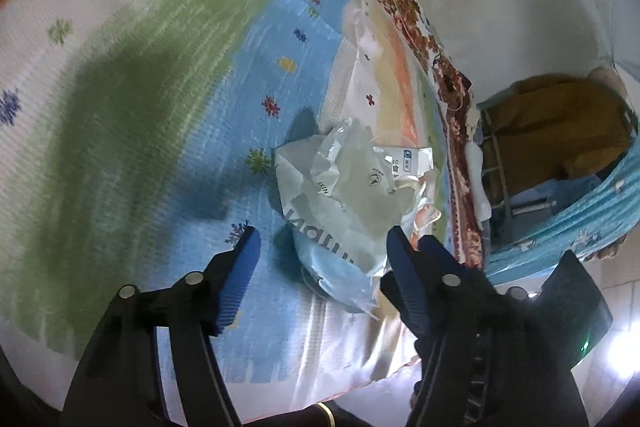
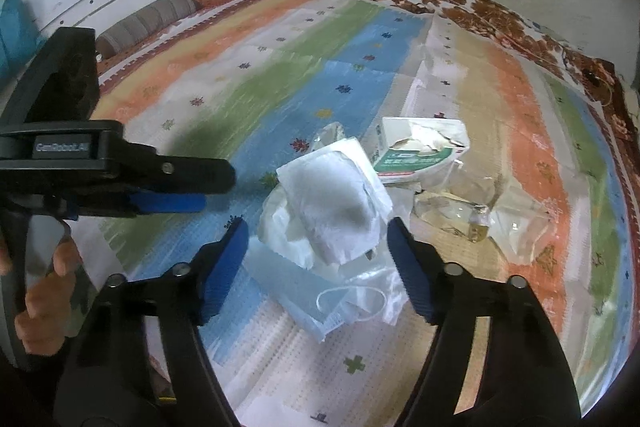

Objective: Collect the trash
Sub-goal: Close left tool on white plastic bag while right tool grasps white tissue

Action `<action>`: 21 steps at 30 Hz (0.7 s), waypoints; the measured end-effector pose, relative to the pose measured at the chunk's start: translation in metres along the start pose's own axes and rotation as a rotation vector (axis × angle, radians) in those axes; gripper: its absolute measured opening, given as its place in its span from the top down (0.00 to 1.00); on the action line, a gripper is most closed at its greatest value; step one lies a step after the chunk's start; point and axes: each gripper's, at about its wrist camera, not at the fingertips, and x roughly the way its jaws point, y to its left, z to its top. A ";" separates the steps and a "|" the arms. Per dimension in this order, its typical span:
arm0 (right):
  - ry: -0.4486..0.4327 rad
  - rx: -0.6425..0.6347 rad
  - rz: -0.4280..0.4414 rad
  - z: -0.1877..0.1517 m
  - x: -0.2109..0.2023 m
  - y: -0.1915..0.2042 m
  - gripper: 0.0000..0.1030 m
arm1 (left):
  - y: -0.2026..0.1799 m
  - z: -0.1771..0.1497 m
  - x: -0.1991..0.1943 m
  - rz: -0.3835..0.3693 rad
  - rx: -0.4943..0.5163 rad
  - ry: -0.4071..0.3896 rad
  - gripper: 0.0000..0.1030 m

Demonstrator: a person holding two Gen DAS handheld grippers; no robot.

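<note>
Currently both hand-held grippers, left (image 1: 320, 259) and right (image 2: 316, 243), stand part open astride the crumpled wrapper (image 2: 336, 211), gripping nothing; light, soft, crushable: pinch its bunched middle.

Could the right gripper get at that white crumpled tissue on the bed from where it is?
Probably yes. The right gripper has its jaws open on either side of the crumpled tissue, with nothing lying over it. The left gripper comes in from the side, close by, and might crowd it.
</note>
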 end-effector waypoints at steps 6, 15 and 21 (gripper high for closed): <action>0.006 0.008 0.015 0.000 0.008 -0.004 0.48 | 0.005 0.004 0.008 -0.036 -0.057 0.007 0.47; 0.026 0.038 0.032 -0.003 0.015 -0.013 0.62 | 0.004 0.004 0.025 -0.041 -0.075 0.025 0.48; 0.032 0.071 0.054 -0.005 0.016 -0.020 0.75 | 0.003 0.006 0.032 -0.076 -0.093 0.008 0.48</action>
